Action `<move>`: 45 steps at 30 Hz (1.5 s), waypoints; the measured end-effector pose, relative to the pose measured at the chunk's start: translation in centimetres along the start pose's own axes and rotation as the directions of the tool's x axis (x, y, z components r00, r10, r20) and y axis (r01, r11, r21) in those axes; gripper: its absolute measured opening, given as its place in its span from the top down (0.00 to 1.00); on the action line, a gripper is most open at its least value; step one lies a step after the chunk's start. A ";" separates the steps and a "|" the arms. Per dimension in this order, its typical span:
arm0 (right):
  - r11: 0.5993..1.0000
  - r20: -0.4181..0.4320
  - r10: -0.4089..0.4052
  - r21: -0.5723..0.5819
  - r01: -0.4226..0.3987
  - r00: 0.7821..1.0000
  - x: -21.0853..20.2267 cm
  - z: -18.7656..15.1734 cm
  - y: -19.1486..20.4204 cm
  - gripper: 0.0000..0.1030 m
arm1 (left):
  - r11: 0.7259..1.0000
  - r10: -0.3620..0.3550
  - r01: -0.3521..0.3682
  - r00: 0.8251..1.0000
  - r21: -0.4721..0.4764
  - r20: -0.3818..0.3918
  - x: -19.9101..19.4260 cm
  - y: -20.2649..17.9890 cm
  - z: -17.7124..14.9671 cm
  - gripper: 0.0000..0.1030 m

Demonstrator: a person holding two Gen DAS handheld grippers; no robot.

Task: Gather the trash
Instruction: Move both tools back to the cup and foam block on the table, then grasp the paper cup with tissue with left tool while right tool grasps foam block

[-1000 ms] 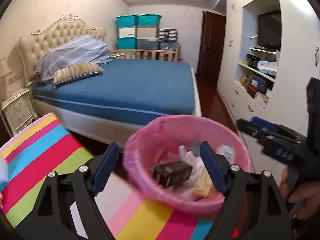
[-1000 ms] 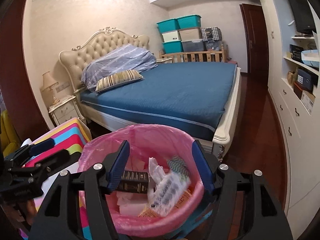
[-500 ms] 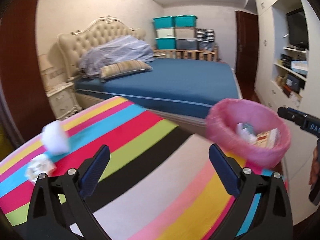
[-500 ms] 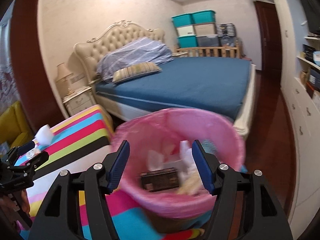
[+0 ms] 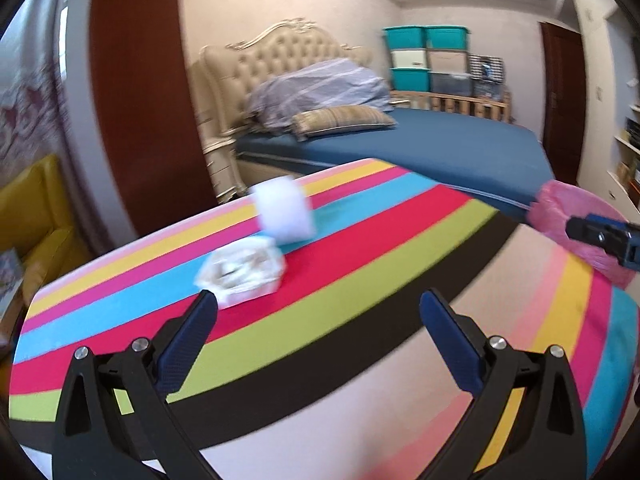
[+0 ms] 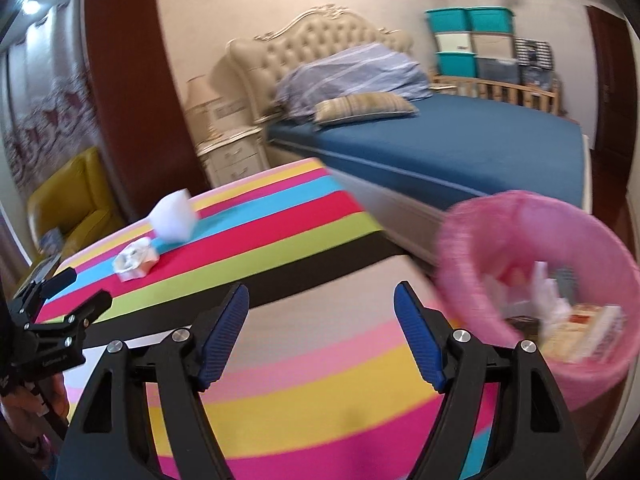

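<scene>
On the striped cloth [image 5: 360, 264], far-left of my left tongs [image 5: 319, 330]: crumpled wrapper [image 5: 242, 272], white wad [image 5: 285, 214] beyond. Left tongs nearer, spread, empty. Right tongs [image 6: 321, 330] opening, empty.

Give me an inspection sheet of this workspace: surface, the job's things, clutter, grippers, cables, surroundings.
Surface: striped cloth covers the table.
Job's things: white block and crumpled wrapper lie side by side on the cloth; pink-lined bin at the table's right end already holds trash.
Clutter: nothing seen.
Grippers: left gripper open and empty; right gripper empty, its jaws opening.
Cables: nothing seen.
Surroundings: bed, nightstand, stacked storage boxes, yellow chair.
</scene>
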State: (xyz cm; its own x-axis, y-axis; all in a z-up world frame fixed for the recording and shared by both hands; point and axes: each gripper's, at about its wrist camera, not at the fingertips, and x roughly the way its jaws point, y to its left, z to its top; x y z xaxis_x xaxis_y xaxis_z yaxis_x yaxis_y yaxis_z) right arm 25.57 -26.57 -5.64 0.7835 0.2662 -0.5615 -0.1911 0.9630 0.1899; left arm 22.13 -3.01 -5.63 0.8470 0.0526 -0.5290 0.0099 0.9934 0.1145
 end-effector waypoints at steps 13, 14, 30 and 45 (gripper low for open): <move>0.995 -0.038 0.081 -0.061 -0.084 0.996 4.6 1.3 7.5 0.23 | 0.986 -0.034 0.013 0.992 -0.167 -0.120 6.5 7.3 2.1 0.05; 0.995 -0.043 0.081 -0.058 -0.084 0.996 4.9 1.3 7.5 0.23 | 0.984 -0.038 0.015 0.991 -0.180 -0.126 7.2 7.4 2.4 0.05; 0.993 -0.082 0.081 -0.074 -0.087 0.993 8.7 2.7 9.1 0.23 | 0.982 -0.028 -0.027 0.958 -0.187 -0.286 12.9 8.7 3.7 0.09; 0.968 -0.147 0.136 -0.188 -0.163 0.980 14.3 4.7 16.6 0.22 | 0.972 0.091 -0.128 0.978 -0.199 -0.188 5.5 13.6 0.1 0.28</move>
State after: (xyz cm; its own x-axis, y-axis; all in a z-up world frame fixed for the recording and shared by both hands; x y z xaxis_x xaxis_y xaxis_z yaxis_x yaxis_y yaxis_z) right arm 36.33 -6.98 -6.73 0.6546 0.3982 -0.6426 -0.4243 0.8970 0.1237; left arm 26.97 10.78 -6.86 0.7295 0.1608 -0.6648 -0.2050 0.9787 0.0117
